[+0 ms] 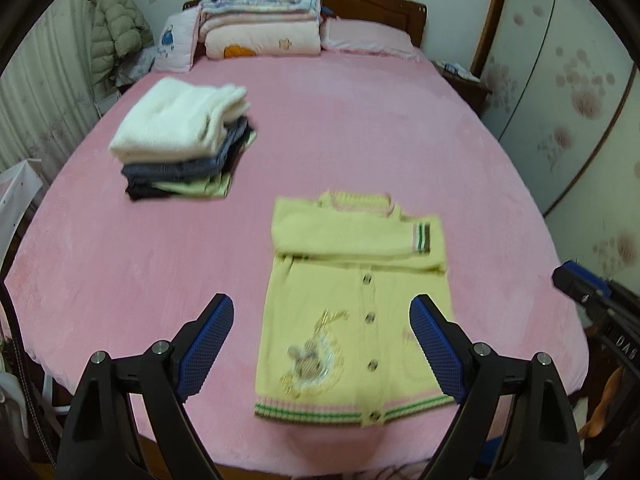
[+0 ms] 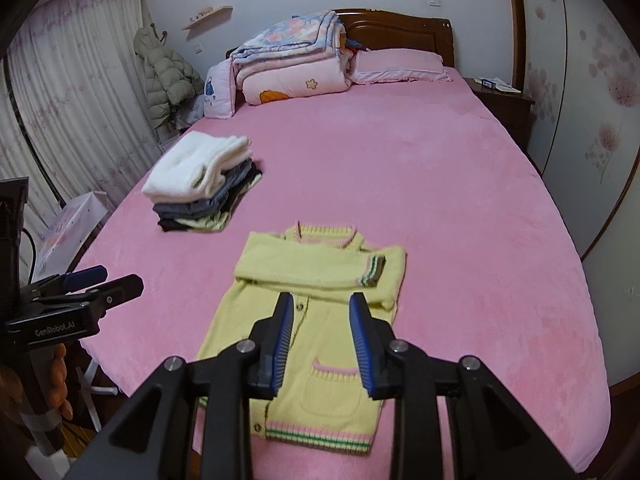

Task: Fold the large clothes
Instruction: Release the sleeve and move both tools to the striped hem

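A yellow knit cardigan (image 1: 352, 320) with buttons, striped hem and a bunny patch lies flat on the pink bed (image 1: 360, 140), near its front edge. Both sleeves are folded across its chest. It also shows in the right wrist view (image 2: 320, 320). My left gripper (image 1: 322, 312) is open wide and empty, held above the cardigan's lower half. My right gripper (image 2: 322, 304) is open and empty, above the cardigan's middle. The right gripper's tip shows at the right edge of the left wrist view (image 1: 580, 284). The left gripper shows at the left of the right wrist view (image 2: 100, 280).
A stack of folded clothes (image 1: 184, 140) with a white one on top sits on the bed's left. Folded quilts (image 1: 260, 16) and a pink pillow (image 1: 368, 36) lie by the wooden headboard (image 1: 380, 0). A nightstand (image 2: 504, 96) stands at the right.
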`<state>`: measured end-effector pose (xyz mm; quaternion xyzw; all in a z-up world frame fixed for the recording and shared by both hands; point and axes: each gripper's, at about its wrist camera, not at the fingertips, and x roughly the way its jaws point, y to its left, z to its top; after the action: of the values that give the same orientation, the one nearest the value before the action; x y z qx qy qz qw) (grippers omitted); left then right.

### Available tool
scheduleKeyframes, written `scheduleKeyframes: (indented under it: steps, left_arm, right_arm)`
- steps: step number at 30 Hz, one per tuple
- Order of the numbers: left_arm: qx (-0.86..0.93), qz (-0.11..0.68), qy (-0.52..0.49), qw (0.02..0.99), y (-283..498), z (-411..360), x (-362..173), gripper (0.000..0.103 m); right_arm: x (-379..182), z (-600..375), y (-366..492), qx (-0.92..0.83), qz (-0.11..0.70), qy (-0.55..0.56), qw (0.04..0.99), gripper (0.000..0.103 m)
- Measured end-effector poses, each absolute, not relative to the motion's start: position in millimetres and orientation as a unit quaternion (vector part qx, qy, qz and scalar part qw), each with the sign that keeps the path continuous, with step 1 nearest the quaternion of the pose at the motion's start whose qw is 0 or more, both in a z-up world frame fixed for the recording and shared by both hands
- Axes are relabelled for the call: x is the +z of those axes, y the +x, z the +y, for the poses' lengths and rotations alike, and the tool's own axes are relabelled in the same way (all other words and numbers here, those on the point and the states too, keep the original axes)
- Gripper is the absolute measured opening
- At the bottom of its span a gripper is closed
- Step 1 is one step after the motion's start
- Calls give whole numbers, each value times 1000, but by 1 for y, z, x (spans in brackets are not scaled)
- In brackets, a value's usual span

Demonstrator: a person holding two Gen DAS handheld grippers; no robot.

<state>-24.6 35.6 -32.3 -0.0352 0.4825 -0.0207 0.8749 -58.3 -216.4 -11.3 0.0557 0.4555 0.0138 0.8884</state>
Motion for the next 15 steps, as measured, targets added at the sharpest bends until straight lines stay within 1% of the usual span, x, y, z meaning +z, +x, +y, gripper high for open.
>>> scheduleKeyframes:
  steps: [4, 7, 15]
  left_arm:
    - [-21, 510, -57, 858, -42, 60, -71, 89]
    - [-14, 528, -65, 846, -53, 78, -102, 89]
    - [3, 575, -66, 816, -57, 112, -194, 89]
  right_arm:
    - [-30, -210, -78, -3, 472, 30, 881, 29]
    - [-51, -208, -91, -23, 501, 15, 865, 29]
    - [-126, -214, -116, -39, 564, 78, 821, 29]
